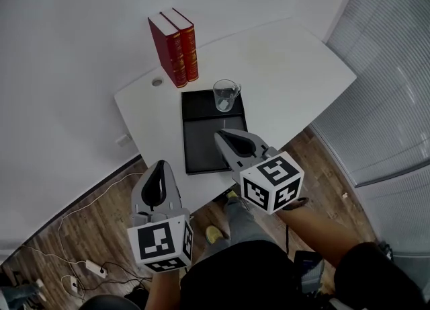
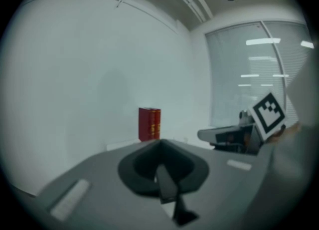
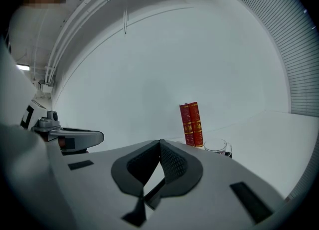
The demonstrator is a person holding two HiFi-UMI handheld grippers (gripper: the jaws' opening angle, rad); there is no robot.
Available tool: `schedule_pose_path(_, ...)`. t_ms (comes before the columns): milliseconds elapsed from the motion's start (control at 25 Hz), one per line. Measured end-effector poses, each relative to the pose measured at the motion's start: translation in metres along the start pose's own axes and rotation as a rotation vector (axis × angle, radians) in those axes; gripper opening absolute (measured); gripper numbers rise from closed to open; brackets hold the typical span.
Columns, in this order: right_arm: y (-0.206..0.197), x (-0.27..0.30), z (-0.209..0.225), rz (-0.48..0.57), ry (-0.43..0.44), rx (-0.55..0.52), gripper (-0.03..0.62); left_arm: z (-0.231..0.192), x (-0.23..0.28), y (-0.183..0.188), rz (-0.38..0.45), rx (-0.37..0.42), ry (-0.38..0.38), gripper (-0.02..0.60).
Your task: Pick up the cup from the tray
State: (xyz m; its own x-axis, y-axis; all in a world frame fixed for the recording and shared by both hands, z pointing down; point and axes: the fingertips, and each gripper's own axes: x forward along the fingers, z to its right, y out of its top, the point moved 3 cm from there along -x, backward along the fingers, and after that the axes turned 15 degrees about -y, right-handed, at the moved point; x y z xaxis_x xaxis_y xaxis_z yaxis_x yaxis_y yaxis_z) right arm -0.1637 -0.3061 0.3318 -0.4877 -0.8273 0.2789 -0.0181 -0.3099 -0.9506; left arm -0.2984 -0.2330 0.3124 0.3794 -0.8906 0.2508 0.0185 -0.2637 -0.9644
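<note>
A clear glass cup (image 1: 226, 95) is seen standing upright inside the black tray (image 1: 199, 161), in the tray's far right corner, with its handle turned toward the tray's right rim. It appears to be empty, or nearly so. Two red books (image 1: 175, 46) are stood just beyond the tray's far left corner. The right gripper (image 1: 222, 135) is held above the near half of the tray, well short of the cup, and its jaws are pressed together with nothing between them. The left gripper (image 1: 160, 166) is kept off the tray's near left corner, its jaws likewise closed and empty. The cup is judged to be light, stiff, smooth-walled and breakable, so slipping under hard pads is to be expected. A hold across the body below the rim, or on one wall with one jaw inside and one outside, is thought safest. The handle is judged too thin to be clamped steadily. The jaws would first have to be spread, and only moderate pressure applied.
</note>
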Motion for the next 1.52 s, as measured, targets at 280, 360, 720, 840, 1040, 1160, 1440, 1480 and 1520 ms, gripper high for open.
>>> schedule_pose_path(280, 0.004, 0.015, 0.017, -0.003, 0.002, 0.001, 0.014, -0.001, 0.024, 0.006, -0.006, 0.003, -0.008, 0.002)
schedule_pose_path(360, 0.005, 0.02, 0.026, -0.008, -0.006, 0.002, 0.014, -0.002, 0.034, 0.007, -0.01, 0.002, -0.012, 0.002)
schedule_pose_path(720, 0.012, 0.048, 0.071, -0.021, -0.049, 0.007, 0.014, -0.004, 0.081, 0.017, -0.022, 0.003, -0.029, 0.002)
schedule_pose_path(840, 0.012, 0.057, 0.086, -0.03, -0.06, 0.003, 0.014, -0.007, 0.097, 0.019, -0.029, 0.004, -0.031, 0.002)
schedule_pose_path(1040, 0.014, 0.073, 0.115, -0.038, -0.077, -0.008, 0.014, -0.011, 0.124, 0.022, -0.046, 0.01, -0.028, 0.002)
schedule_pose_path(1160, 0.015, 0.084, 0.134, -0.045, -0.09, -0.009, 0.014, -0.011, 0.141, 0.025, -0.059, 0.012, -0.03, 0.002)
schedule_pose_path(1440, 0.012, 0.104, 0.169, -0.073, -0.106, -0.025, 0.014, -0.012, 0.174, 0.03, -0.077, 0.029, -0.033, 0.002)
schedule_pose_path(1480, 0.011, 0.107, 0.174, -0.077, -0.108, -0.027, 0.014, -0.012, 0.178, 0.03, -0.081, 0.029, -0.032, 0.002)
schedule_pose_path(1520, 0.009, 0.109, 0.178, -0.084, -0.109, -0.029, 0.014, -0.012, 0.182, 0.03, -0.085, 0.03, -0.03, 0.002)
